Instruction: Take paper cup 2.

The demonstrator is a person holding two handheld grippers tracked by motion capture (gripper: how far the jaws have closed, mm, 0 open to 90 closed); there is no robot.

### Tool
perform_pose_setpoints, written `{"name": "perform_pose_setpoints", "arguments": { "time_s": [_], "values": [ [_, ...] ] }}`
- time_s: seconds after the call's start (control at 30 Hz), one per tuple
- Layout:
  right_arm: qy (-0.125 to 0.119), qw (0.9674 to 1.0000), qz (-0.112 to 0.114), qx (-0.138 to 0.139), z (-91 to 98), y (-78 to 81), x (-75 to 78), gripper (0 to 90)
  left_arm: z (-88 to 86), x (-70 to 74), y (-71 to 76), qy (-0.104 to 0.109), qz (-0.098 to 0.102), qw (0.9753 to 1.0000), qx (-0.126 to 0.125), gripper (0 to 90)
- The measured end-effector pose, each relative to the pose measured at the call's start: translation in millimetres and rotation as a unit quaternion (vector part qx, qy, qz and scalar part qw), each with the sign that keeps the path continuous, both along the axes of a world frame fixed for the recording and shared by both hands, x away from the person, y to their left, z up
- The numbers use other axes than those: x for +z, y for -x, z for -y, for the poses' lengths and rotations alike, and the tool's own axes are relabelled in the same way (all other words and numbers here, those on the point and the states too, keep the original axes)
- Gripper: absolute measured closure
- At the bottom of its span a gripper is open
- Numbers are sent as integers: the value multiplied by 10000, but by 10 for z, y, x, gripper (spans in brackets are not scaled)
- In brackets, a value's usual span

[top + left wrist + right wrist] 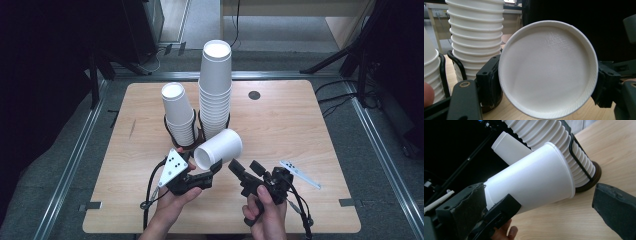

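Observation:
A single white paper cup (220, 146) lies on its side just above the table, with my left gripper (201, 160) shut on its narrow end. In the left gripper view the cup's recessed bottom (547, 70) faces the camera between the two black jaws. My right gripper (246, 167) stands open just right of the cup. In the right gripper view the cup (534, 180) slants between and beyond the wide-apart pads, which do not press on it. Behind it stand a tall stack of cups (215, 85) and a shorter stack (178, 115), both upside down.
Both stacks sit in black wire holders (198, 131) on a dark base near the middle of the wooden table (280, 125). A small black disc (254, 95) lies at the back right. Metal rails and stand legs flank the table.

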State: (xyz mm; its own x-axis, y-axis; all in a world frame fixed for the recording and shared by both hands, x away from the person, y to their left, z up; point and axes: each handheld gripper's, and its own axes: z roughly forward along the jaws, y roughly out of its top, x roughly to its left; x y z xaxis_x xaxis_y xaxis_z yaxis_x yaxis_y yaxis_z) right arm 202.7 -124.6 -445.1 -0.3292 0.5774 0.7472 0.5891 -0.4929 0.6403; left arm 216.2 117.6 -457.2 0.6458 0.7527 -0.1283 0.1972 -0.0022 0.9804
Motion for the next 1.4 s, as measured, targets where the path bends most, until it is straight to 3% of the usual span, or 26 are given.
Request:
{"name": "perform_pose_setpoints", "arguments": {
  "time_s": [0.17,0.3,0.33,0.4,0.5,0.57,0.6,0.63,0.67,0.7,0.83,0.93,1.07,1.13,1.27,1.4],
  "values": [
    [-333,9990,-276,59,-49,-14,-26,0,9,-6,3,2,15,10000,-1,248],
    [-887,9934,-725,81,-59,-40,-54,0,18,-7,15,30,63,10000,-28,247],
    [-1105,9896,-911,124,-68,-49,-69,0,20,-7,17,31,65,10000,-30,247],
    [-1308,9856,-1063,160,-75,-55,-83,0,22,-10,18,30,82,10000,-17,247],
    [-1726,9753,-1368,166,-94,-56,-91,0,22,-14,18,30,90,10000,-28,247],
    [-2024,9660,-1602,163,-102,-59,-95,0,26,-14,21,45,96,9999,-33,247],
    [-2232,9589,-1744,160,-117,-64,-96,0,28,-14,23,47,104,9999,-37,247],
    [-2347,9546,-1829,163,-126,-68,-92,0,29,-13,24,45,107,9999,-35,247],
    [-2408,9524,-1860,175,-131,-69,-91,0,30,-12,25,27,124,9999,-43,247],
    [-2566,9465,-1947,204,-144,-75,-92,0,30,-12,26,29,128,9999,-44,247],
    [-2899,9319,-2169,222,-179,-112,-109,0,32,-9,34,11,181,9998,-34,247],
    [-3063,9248,-2246,205,-191,-142,-130,0,32,-7,39,-4,204,9998,-41,247],
    [-3288,9125,-2428,164,-191,-200,-151,0,41,-7,45,-17,221,9997,-39,247],
    [-3297,9111,-2467,144,-200,-217,-166,0,51,-9,50,-32,231,9997,-49,247],
    [-3406,9031,-2611,135,-215,-257,-195,0,70,-14,56,-69,249,9996,-60,247],
    [-3476,8975,-2713,65,-241,-310,-232,0,84,-12,69,-100,304,9995,-42,247]
  ]
}}
